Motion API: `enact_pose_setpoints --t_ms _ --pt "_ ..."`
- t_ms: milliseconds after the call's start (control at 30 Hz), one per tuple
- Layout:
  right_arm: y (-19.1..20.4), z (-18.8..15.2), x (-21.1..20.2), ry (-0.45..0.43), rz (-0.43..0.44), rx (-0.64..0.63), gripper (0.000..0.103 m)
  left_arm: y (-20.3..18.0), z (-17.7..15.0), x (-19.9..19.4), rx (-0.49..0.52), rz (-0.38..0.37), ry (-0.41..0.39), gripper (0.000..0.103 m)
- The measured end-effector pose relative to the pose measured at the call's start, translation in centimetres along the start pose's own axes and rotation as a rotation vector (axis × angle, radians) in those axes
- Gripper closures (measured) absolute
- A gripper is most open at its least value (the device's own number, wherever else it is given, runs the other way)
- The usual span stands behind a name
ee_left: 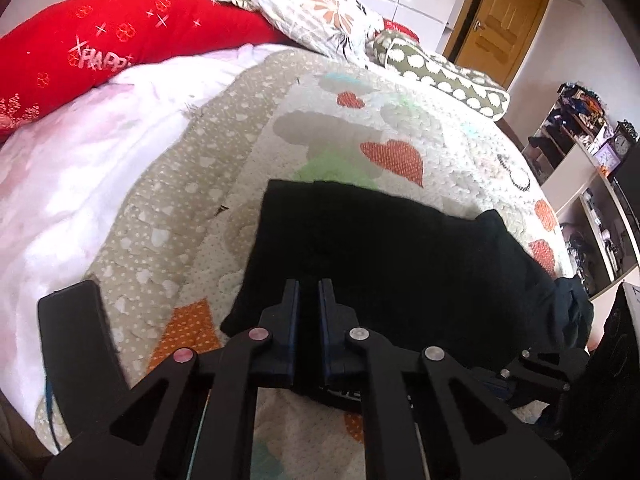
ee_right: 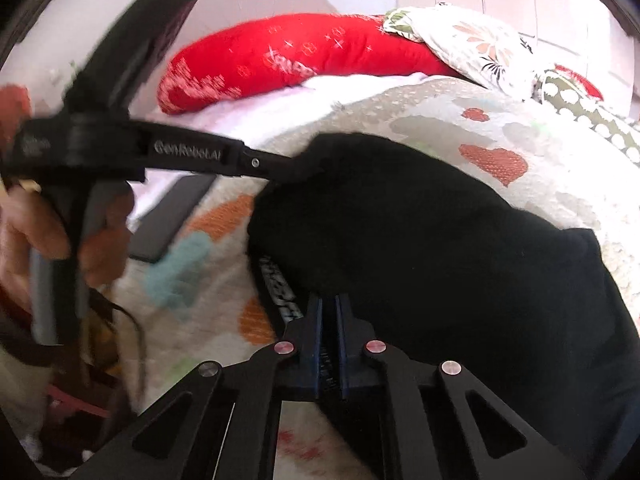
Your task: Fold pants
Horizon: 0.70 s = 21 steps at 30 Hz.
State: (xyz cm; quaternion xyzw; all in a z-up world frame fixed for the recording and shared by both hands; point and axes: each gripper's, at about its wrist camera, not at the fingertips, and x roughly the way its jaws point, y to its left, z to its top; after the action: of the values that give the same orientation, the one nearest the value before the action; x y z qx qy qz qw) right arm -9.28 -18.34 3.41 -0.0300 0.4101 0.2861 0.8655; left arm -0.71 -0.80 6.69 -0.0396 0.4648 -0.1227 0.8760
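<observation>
While both grippers pinch the near edge of the black pants point(ee_left: 392, 248) | left gripper point(ee_left: 308, 286) and right gripper point(ee_right: 328, 300) clamped on cloth | next: carry edge far across quilt point(ee_left: 224, 184).

pants point(ee_left: 384, 256) on quilt point(ee_left: 248, 128), pillows point(ee_left: 132, 36) behind

You are in a home bedroom. In front of you lies a bed spread with a pale quilted cover printed with orange hearts point(ee_left: 392, 160), and a long red embroidered bolster cushion point(ee_left: 120, 40) runs along its head beside a floral pillow with orange flowers point(ee_left: 320, 8). A panelled wooden door with a metal handle point(ee_left: 500, 20) stands at the far corner, and open white shelves crammed with household clutter point(ee_left: 580, 128) line the wall.
</observation>
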Motion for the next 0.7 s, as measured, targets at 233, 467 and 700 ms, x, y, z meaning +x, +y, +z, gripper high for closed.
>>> enact_pose_setpoints --t_ms 233,467,700 --pt "1.4 -1.1 1.7 0.051 0.031 -0.002 0.096 0.5 -0.9 -0.5 0.003 0.061 -0.007 0.096" --pt "-0.3 -1.8 -1.4 0.011 0.039 0.092 0.068 -2.1 -0.9 -3.0 0.03 0.033 -0.07 0.07" --pt "-8.4 -6.6 -13.1 -0.126 -0.304 0.242 0.053 -8.2 -0.8 -2.8 0.154 -0.102 -0.057 0.036"
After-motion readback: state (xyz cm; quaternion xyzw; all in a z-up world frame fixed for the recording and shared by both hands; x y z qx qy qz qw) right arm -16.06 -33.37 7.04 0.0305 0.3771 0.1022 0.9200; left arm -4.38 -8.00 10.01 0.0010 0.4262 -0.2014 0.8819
